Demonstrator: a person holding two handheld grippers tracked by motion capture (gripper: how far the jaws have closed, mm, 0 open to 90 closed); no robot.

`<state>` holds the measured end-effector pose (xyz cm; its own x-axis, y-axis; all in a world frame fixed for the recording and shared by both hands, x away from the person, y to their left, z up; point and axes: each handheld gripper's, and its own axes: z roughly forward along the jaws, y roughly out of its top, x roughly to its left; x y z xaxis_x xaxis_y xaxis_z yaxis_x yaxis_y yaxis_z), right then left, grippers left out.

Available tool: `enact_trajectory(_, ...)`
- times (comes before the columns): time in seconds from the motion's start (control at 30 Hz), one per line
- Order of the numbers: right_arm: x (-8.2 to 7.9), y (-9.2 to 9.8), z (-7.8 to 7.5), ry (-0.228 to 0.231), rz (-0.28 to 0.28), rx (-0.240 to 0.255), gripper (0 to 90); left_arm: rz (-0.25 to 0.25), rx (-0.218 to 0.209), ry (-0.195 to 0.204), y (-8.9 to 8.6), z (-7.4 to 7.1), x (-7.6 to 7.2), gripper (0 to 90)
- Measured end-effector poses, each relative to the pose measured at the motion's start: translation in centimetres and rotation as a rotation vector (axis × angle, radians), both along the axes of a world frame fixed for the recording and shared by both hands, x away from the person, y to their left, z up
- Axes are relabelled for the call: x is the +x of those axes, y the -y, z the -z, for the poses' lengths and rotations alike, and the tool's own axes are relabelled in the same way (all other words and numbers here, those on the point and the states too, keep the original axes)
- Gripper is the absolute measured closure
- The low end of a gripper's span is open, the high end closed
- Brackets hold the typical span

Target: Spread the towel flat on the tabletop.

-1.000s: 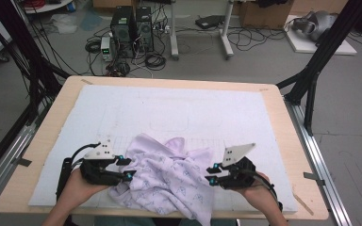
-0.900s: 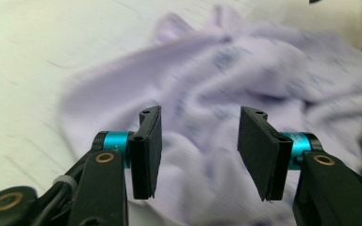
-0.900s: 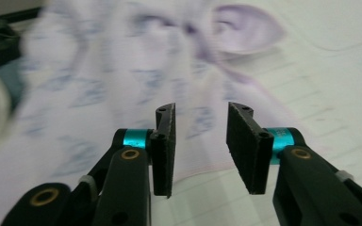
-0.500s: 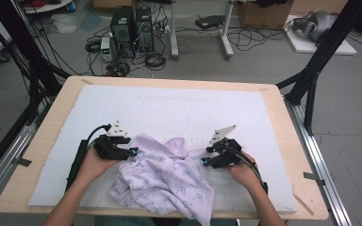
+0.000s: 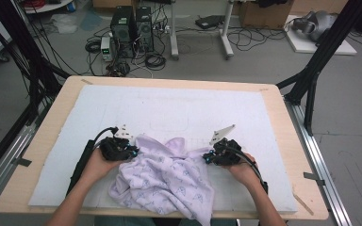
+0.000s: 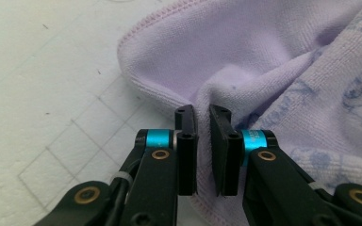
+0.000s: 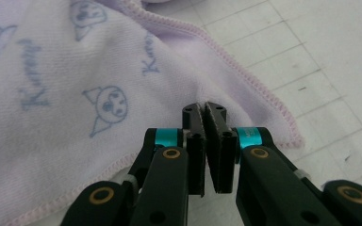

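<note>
Soft terry towel (image 5: 165,181) on matt white mat (image 5: 169,108).

A fixed high view looks forward and down from above the person's side onto the whole table (image 5: 283,141) and the floor beyond. The left gripper view rides low and close behind the left gripper (image 6: 202,115), facing along its jaws across the lilac printed towel (image 6: 264,61). The right gripper view sits equally near the right gripper (image 7: 203,113). All three share that towel and the gridded white mat (image 5: 169,108).
</note>
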<state>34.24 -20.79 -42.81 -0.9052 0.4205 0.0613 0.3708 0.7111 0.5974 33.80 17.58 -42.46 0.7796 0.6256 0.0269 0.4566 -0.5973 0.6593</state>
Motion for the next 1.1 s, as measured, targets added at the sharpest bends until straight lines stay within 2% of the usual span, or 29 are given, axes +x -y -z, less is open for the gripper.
enact_trajectory(0.2,-0.6,0.6,-1.4,0.043,-0.011,0.053,87.5,-0.032,-0.09,0.076,-1.3,-2.1,-1.0,82.5)
enact_trajectory(0.23,-0.7,0.9,-2.0,0.064,-0.006,0.05,87.5,-0.04,-0.106,0.09,-1.5,-2.5,-1.2,82.6)
enact_trajectory(0.27,-0.7,0.9,-2.0,0.064,-0.006,0.05,87.5,-0.048,-0.128,0.104,-1.7,-2.8,-1.3,82.6)
enact_trajectory(0.4,-0.6,1.5,-4.0,0.119,0.016,0.061,87.6,-0.08,-0.175,0.15,-2.3,-4.0,-1.3,82.8)
enact_trajectory(0.43,-0.3,1.8,-5.1,0.141,0.028,0.064,87.6,-0.091,-0.189,0.158,-2.3,-4.2,-1.2,82.8)
enact_trajectory(0.47,-0.3,1.8,-5.1,0.141,0.028,0.064,87.6,-0.095,-0.194,0.161,-2.4,-4.5,-1.0,82.8)
enact_trajectory(0.53,0.4,2.1,-6.0,0.161,0.036,0.047,87.7,-0.116,-0.206,0.165,-2.7,-5.1,-0.1,82.9)
enact_trajectory(0.6,1.6,2.6,-7.2,0.179,0.058,0.032,88.0,-0.145,-0.237,0.182,-3.0,-6.1,1.1,83.1)
enact_trajectory(0.67,3.4,3.0,-8.8,0.197,0.093,0.026,88.1,-0.18,-0.268,0.206,-3.1,-7.6,3.0,83.2)
enact_trajectory(0.7,5.4,3.2,-10.6,0.232,0.138,0.02,88.0,-0.191,-0.272,0.221,-3.0,-8.2,3.9,83.1)
enact_trajectory(0.73,7.1,3.3,-11.9,0.259,0.187,0.011,87.4,-0.215,-0.256,0.257,-2.8,-9.4,5.4,82.6)
enact_trajectory(0.77,7.1,3.3,-11.9,0.259,0.187,0.011,87.4,-0.242,-0.237,0.284,-2.5,-10.2,6.7,82.6)
enact_trajectory(0.8,8.4,3.4,-12.7,0.291,0.243,0.002,83.9,-0.28,-0.229,0.291,-2.3,-10.8,7.9,79.7)
enact_trajectory(0.83,9.6,3.5,-13.3,0.316,0.293,0.009,70.3,-0.311,-0.219,0.278,-2.1,-11.1,9.0,69.6)
enact_trajectory(0.87,11.4,3.8,-13.4,0.284,0.376,0.052,57.1,-0.326,-0.207,0.26,-1.9,-11.1,9.7,55.4)
enact_trajectory(0.9,11.4,3.8,-13.4,0.284,0.376,0.052,57.1,-0.328,-0.204,0.248,-1.9,-10.9,10.0,55.4)
enact_trajectory(0.93,11.6,3.9,-13.0,0.252,0.37,0.089,56.4,-0.32,-0.192,0.23,-1.8,-10.4,10.0,53.8)
enact_trajectory(1.0,11.5,3.6,-11.8,0.229,0.352,0.08,54.5,-0.293,-0.172,0.205,-1.8,-8.9,9.5,51.5)
enact_trajectory(1.1,10.1,3.2,-9.3,0.191,0.304,0.089,52.7,-0.277,-0.189,0.156,-2.2,-6.7,8.4,50.9)
